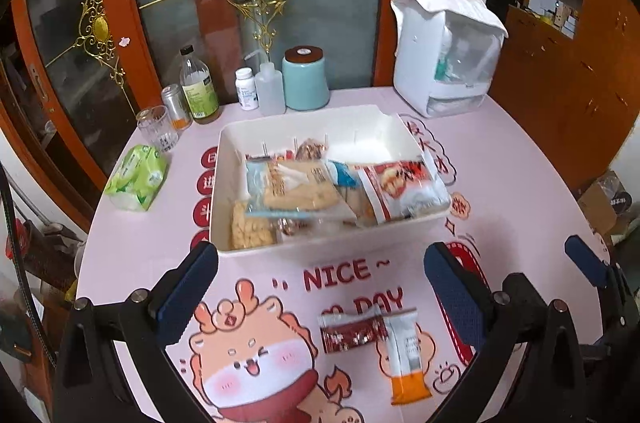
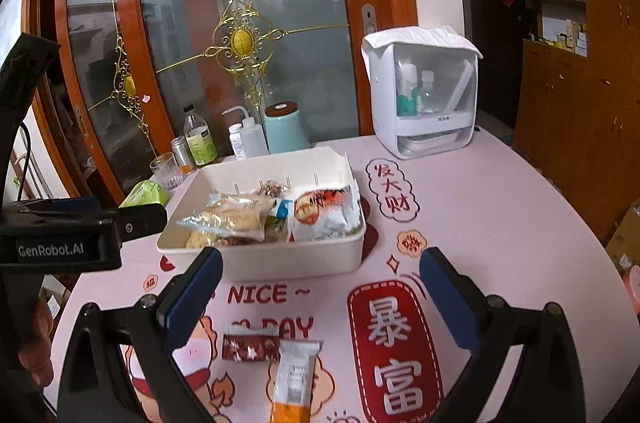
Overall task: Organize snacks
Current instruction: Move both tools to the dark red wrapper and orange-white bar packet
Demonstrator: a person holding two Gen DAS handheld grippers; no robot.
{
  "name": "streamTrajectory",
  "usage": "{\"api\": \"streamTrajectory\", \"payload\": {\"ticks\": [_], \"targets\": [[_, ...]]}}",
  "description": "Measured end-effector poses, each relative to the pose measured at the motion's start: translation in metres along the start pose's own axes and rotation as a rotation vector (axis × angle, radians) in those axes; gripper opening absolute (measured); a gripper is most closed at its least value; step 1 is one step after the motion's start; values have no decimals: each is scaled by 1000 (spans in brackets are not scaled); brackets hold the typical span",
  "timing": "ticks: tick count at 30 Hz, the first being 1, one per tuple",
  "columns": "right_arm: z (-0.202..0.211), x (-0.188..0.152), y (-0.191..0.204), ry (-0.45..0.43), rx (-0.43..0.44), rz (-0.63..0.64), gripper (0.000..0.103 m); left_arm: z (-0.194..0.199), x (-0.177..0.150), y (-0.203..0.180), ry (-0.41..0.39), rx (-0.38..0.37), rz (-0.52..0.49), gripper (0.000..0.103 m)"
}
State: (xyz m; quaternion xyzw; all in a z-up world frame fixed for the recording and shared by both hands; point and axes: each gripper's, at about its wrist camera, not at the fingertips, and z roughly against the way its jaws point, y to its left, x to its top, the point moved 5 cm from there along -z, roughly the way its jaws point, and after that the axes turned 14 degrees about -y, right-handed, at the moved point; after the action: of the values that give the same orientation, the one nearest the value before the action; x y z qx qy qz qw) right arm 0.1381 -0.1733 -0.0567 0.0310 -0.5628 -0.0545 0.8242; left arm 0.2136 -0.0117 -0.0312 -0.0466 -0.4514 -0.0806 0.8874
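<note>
Left wrist view
Landmark: white bin [image 1: 316, 251], on the pink printed table cover [image 1: 500, 175], already loaded with snack packets.
Left gripper [image 1: 320, 287]: jaws spread wide, nothing between them, held above the cover on the near side of the bin.
Dark red packet [image 1: 354, 335]: loose on the cover, near side of the bin, lying crosswise, parallel to the bin's near wall.
White-and-orange packet [image 1: 406, 359]: touching the red packet's right end, long axis running away from the bin, orange end nearest the viewer.
Bearing: both packets lie ahead of and below the open jaws, slightly toward the right finger.
Beyond the bin: teal canister [image 1: 306, 79], bottles, a glass; green wipes pack [image 1: 138, 179] to the bin's left; white dispenser box [image 1: 444, 55] to its far right.

Right wrist view
Right gripper [image 2: 320, 287]: jaws likewise wide apart and empty, near side of the white bin [image 2: 280, 263].
Dark red packet [image 2: 251, 345]: between the fingers' lines, toward the left one.
White-and-orange packet [image 2: 296, 379]: almost centred under the jaws, pointing lengthwise along the fingers.
Left gripper [image 2: 140, 219]: seen side-on to the bin's left.
Judgement: the right gripper looks better lined up on the white-and-orange packet; closing across its narrow width seems suitable.
Room: orange-framed glass doors behind the bin, wooden shelving to its far right.
</note>
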Motion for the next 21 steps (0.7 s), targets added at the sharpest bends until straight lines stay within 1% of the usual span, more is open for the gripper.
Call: {"api": "streamTrajectory", "payload": {"ticks": [5, 10, 21], "targets": [[14, -16, -6, 21, -4, -13, 100, 12, -18, -12, 8, -5, -34, 103], [22, -36, -14, 55, -12, -16, 100, 17, -41, -21, 42, -35, -44, 103], [16, -82, -41, 169, -47, -43, 100, 6, -87, -29, 120, -57, -61, 103]]}}
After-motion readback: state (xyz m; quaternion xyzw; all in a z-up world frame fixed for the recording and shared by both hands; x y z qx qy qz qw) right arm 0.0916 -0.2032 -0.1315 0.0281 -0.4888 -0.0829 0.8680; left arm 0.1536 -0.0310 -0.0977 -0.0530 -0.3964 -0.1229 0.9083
